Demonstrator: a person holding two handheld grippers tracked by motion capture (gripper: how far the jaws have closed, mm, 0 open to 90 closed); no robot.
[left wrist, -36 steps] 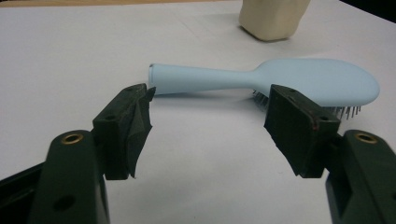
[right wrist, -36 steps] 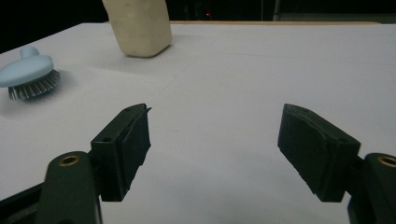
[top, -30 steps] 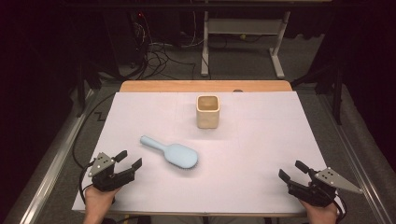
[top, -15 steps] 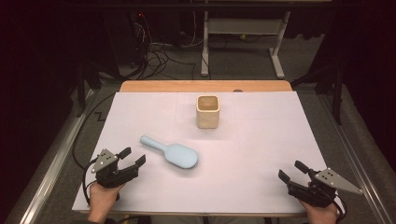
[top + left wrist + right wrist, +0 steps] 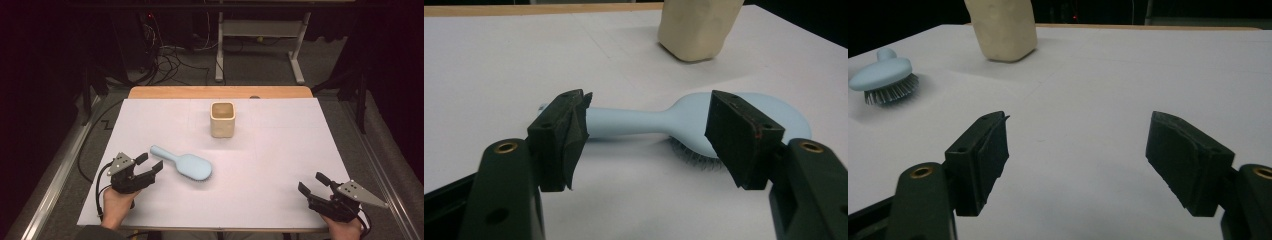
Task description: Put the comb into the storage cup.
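Observation:
A light blue hairbrush [image 5: 185, 164] lies bristles down on the white table sheet [image 5: 280, 150], handle toward the left. My left gripper [image 5: 150, 163] is open just left of the handle's end, apart from it. In the left gripper view the hairbrush [image 5: 659, 120] lies across the gap beyond my open jaws, whose fingertips [image 5: 569, 125] hold nothing. A cream square cup [image 5: 222, 119] stands upright behind the brush. My right gripper [image 5: 312, 183] rests open at the front right corner, with bare sheet between its jaws in the right gripper view; the hairbrush [image 5: 883, 75] and cup [image 5: 1003, 27] sit far off.
A wooden table edge [image 5: 220, 92] runs along the back of the sheet. Behind it are cables [image 5: 170, 55] on the floor and a white frame stand [image 5: 260, 45]. Metal rails [image 5: 55, 175] flank the table at both sides.
My left gripper has moved right and a little away from the front edge, closing in on the brush handle's end. The right gripper, brush and cup have stayed put.

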